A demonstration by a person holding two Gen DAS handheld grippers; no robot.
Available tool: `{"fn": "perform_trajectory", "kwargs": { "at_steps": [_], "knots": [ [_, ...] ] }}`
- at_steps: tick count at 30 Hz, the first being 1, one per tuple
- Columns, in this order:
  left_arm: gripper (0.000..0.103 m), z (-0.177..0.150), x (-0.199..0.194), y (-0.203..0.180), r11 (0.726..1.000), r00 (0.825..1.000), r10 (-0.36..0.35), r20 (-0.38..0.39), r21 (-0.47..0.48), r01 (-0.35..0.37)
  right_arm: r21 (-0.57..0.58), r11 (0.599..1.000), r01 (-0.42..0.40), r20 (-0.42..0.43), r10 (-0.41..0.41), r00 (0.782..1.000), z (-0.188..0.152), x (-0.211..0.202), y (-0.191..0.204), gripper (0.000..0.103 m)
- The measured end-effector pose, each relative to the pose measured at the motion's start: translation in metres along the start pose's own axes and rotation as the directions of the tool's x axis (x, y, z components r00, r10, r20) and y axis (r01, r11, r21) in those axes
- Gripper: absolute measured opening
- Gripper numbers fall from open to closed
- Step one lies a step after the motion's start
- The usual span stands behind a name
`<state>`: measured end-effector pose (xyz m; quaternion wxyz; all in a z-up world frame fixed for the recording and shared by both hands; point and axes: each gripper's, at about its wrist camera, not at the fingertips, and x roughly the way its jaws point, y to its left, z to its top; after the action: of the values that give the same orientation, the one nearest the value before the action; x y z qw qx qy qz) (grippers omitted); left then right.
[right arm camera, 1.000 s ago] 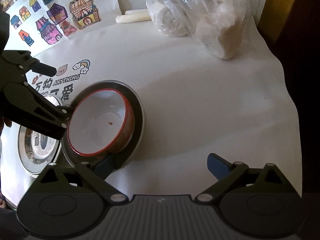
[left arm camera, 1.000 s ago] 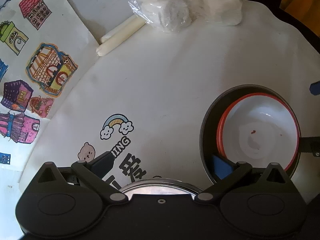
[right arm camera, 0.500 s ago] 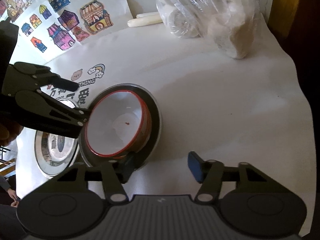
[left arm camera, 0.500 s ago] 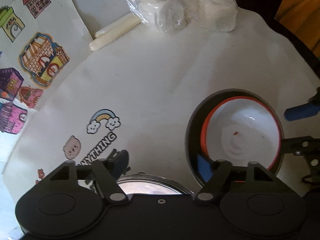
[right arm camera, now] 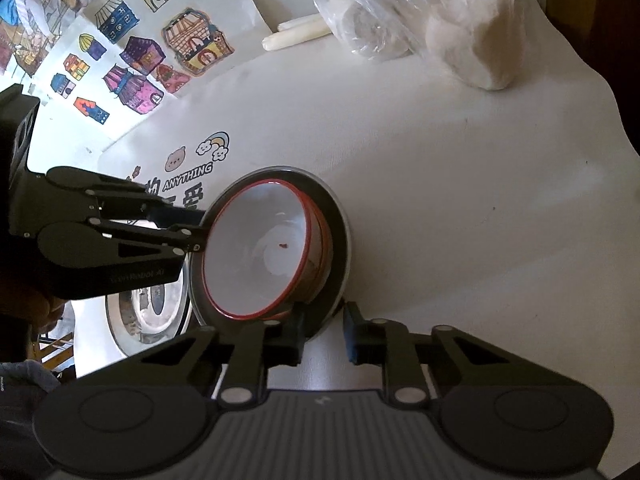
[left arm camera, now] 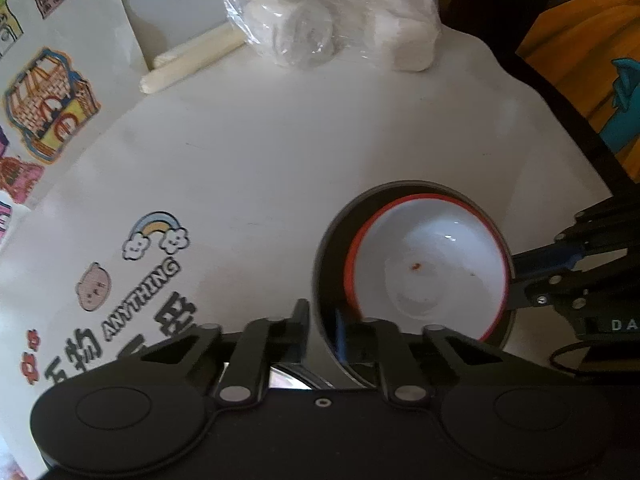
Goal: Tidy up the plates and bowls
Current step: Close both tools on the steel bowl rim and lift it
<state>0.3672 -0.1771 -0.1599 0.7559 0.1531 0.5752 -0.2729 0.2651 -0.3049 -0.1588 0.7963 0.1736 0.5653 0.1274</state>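
A white bowl with a red rim sits tilted inside a dark metal plate on the white tablecloth. My left gripper is shut on the near rim of the dark plate; it shows at the plate's left side in the right wrist view. My right gripper is shut on the plate's opposite rim and shows at the plate's right side in the left wrist view. A shiny steel plate lies just left of the dark plate, partly hidden under the left gripper.
A clear plastic bag of white rolls lies at the far edge of the table. Two pale sticks lie beside it. Colourful house drawings lie at the far left. The table edge drops off at the right.
Both grippers have closed from wide open onto opposite rims of the dark plate. Both cameras have moved closer to it.
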Motion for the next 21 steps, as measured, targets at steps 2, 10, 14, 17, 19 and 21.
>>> {"fn": "perform_trajectory", "kwargs": {
  "at_steps": [2,10,14,17,19,21],
  "knots": [
    [0.011,-0.001,0.001,0.002,1.000,1.000,-0.011,0.003,-0.017,0.011,0.012,1.000,-0.008,0.000,0.008,1.000,0.000,0.000,-0.002,0.021],
    [0.011,-0.003,0.004,0.008,0.994,0.999,-0.037,0.001,-0.104,0.037,0.054,0.998,-0.031,-0.011,0.032,0.999,0.000,0.003,-0.006,0.021],
    [0.010,-0.003,0.004,0.009,0.993,1.000,-0.030,0.002,-0.115,0.031,0.058,0.998,-0.031,-0.010,0.031,0.999,-0.001,0.004,-0.005,0.021],
    [0.010,-0.003,0.003,0.009,0.991,1.000,-0.028,0.005,-0.129,0.028,0.063,0.997,-0.036,-0.007,0.036,0.999,-0.001,0.004,-0.006,0.021],
    [0.009,-0.004,0.002,0.012,0.985,0.999,-0.035,0.003,-0.169,0.035,0.071,0.997,-0.036,-0.002,0.036,0.999,-0.002,0.003,-0.007,0.020],
    [0.009,-0.004,0.003,0.016,0.969,0.998,-0.059,0.005,-0.239,0.059,0.077,0.997,-0.017,0.011,0.016,1.000,-0.002,0.001,-0.008,0.018]
  ]
}}
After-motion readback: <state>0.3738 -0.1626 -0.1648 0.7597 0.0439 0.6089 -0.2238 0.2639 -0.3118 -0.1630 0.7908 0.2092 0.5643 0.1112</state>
